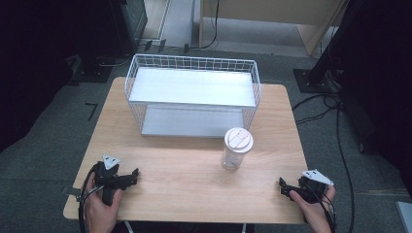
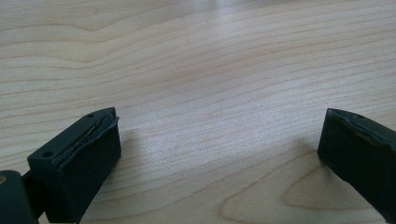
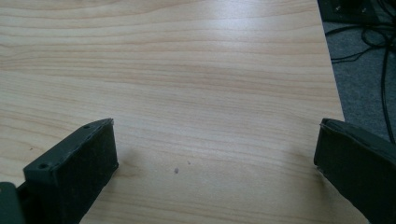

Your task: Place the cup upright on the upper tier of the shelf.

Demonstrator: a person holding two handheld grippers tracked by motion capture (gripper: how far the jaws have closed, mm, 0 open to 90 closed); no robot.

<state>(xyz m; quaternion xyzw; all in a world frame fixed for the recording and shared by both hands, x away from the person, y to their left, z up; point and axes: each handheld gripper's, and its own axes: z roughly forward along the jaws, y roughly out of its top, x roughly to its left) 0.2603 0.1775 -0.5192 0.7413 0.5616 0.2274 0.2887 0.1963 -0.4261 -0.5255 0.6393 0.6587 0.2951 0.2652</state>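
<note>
- Left gripper (image 1: 131, 175) resting at table's (image 1: 194, 194) near left corner, jaws wide apart, nothing between them
- Right gripper (image 1: 284, 187) at near right corner, likewise spread, empty
- Clear jar (image 1: 236, 149), white lid, upright before wire rack (image 1: 192, 94), nearer right gripper
- No readable label; lid marks perhaps moulded

- A clear plastic jar (image 1: 237, 149) with a white lid stands upright on the wooden table's right half.
- It is closed, and stands just in front of the white wire rack (image 1: 192, 95), apart from it.
</note>
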